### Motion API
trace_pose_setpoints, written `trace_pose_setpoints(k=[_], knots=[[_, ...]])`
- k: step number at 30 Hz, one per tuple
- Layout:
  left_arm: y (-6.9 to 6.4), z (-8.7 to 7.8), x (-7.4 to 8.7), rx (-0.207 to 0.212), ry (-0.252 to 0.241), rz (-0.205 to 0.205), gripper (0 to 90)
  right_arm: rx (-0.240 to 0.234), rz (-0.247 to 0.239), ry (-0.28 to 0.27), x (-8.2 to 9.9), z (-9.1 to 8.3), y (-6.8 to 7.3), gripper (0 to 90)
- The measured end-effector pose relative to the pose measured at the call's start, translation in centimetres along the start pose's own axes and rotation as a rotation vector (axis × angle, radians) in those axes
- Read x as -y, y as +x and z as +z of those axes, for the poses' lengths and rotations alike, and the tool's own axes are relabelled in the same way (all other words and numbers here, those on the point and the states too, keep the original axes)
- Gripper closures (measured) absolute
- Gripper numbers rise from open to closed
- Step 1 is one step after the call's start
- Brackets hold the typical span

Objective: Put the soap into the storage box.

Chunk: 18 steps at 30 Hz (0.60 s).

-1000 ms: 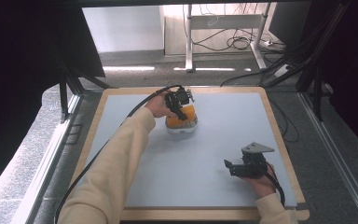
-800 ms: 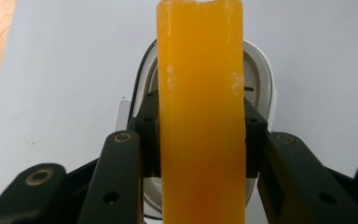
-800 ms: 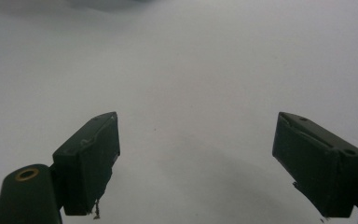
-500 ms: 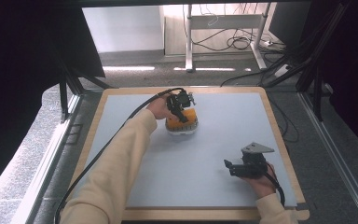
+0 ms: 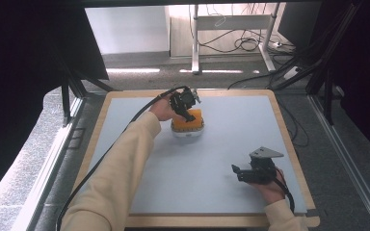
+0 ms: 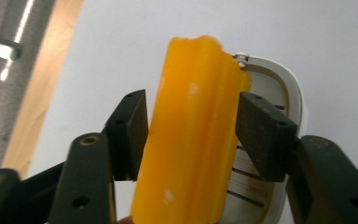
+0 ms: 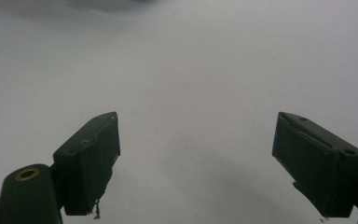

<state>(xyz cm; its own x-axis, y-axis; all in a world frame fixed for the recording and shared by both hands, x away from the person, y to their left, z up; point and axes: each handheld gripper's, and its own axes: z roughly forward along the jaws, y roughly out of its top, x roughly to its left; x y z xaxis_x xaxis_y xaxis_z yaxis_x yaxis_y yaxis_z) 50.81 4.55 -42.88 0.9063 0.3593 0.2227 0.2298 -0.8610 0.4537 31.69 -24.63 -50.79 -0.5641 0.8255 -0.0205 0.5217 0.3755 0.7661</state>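
Pale blue-grey table top (image 5: 212, 159) with a light wooden border, seen from above; beyond its far edge lie a grey floor, desk legs and loose cables (image 5: 243, 45).

Left gripper (image 5: 184, 103): held over the far-centre part of the table by the person's left hand (image 5: 161, 109), whose cream sleeve (image 5: 120, 168) reaches in from the lower left. In the left gripper view, its two black jaws stand on either side of an orange block (image 6: 191, 135), a long, smooth, glossy piece with rounded ridges running along its length. The right pad (image 6: 263, 135) presses against the block's side and the left pad (image 6: 130, 133) sits at its other side, so the gripper is clamped on the block. Just behind and under the block is a white oval dish (image 6: 279, 140) with a ribbed, slotted floor. From the high view the block sits over this dish (image 5: 189, 132); whether it touches the dish cannot be told.

Right gripper (image 5: 238, 173): held low near the right front of the table, well apart from the block, with its grey three-cornered plate (image 5: 265, 153) on top. In the right gripper view its jaws are spread wide, nothing between them, above bare table surface (image 7: 191, 93).
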Motion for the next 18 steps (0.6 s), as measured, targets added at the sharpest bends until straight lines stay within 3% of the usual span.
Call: trace_pose_setpoints(k=[10,15,18], knots=[[0.0,-1.6,0.8,-0.022,-0.062,-0.06,31.3,-0.001,-0.002,-0.001,0.0,0.0,-0.1,15.6],[-1.0,-2.9,2.0,-0.018,-0.106,-0.108,29.3,0.001,-0.002,0.0,0.0,0.0,-0.1,15.6],[-1.9,-4.0,3.5,-0.01,-0.137,-0.156,28.3,0.002,-0.006,-0.002,0.0,0.0,0.0,15.6]])
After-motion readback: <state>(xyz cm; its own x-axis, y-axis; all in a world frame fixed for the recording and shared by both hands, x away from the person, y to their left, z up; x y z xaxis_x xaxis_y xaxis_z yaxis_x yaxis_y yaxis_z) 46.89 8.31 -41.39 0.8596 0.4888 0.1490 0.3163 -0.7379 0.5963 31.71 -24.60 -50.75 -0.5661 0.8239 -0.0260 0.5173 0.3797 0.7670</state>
